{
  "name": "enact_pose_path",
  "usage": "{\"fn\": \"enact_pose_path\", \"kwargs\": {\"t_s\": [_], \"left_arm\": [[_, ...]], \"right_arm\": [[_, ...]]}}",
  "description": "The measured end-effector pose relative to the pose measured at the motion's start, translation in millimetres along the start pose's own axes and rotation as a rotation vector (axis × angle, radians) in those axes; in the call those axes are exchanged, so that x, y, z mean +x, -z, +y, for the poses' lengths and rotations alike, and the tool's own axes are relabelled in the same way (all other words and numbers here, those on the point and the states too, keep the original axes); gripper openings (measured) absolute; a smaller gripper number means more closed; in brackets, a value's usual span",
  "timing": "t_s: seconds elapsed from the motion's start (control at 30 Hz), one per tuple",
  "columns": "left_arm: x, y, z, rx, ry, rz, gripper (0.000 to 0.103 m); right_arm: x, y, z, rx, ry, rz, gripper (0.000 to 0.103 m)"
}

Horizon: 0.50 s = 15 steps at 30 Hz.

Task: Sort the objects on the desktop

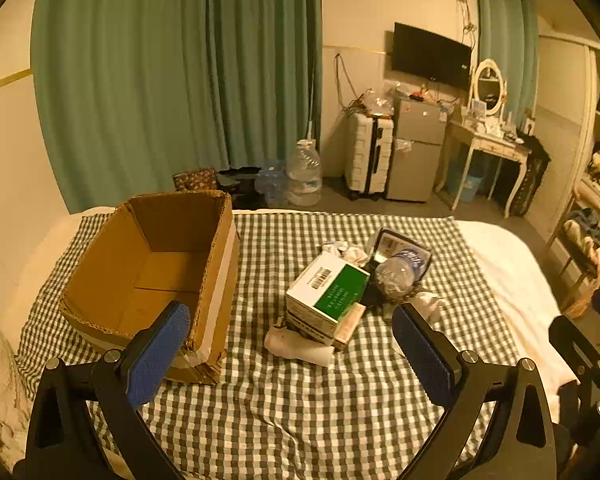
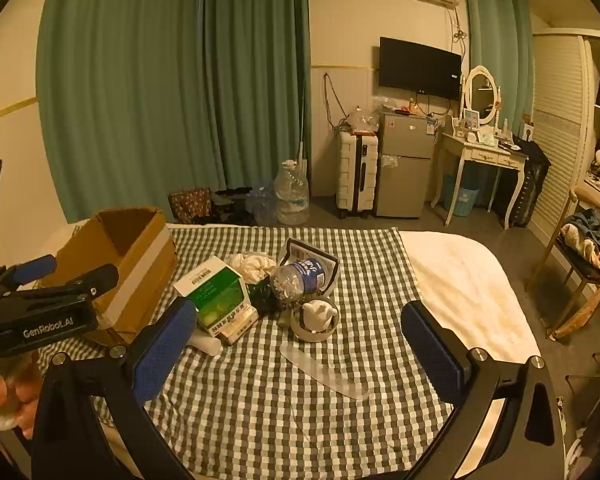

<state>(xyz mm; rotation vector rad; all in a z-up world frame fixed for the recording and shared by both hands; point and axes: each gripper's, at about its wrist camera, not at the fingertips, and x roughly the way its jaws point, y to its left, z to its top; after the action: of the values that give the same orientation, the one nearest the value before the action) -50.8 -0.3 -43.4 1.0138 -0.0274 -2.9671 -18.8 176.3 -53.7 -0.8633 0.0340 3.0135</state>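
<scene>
Left gripper (image 1: 291, 330) and right gripper (image 2: 299, 330): fingers spread wide, nothing between them. Cardboard box (image 1: 152, 264) empty on checkered cloth (image 1: 284, 392). Clutter pile beside it.

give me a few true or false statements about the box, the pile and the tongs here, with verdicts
1. The cardboard box is empty. True.
2. The left tongs grip the plastic bottle. False: they are open and hold nothing.
3. The green and white carton lies on the checked cloth, outside the box. True.
4. The right tongs are shut. False: they stand wide open.
5. The clear comb lies inside the box. False: it lies on the cloth near the tape roll.
</scene>
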Motion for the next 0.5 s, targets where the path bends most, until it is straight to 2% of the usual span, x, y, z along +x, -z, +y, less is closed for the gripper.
{"fn": "enact_pose_path", "kwargs": {"t_s": [0.5], "left_arm": [[66.1, -15.8, -12.7, 0.052, -0.037, 0.068, 0.103]], "right_arm": [[70.3, 11.1, -14.8, 0.018, -0.026, 0.106, 0.103]]}}
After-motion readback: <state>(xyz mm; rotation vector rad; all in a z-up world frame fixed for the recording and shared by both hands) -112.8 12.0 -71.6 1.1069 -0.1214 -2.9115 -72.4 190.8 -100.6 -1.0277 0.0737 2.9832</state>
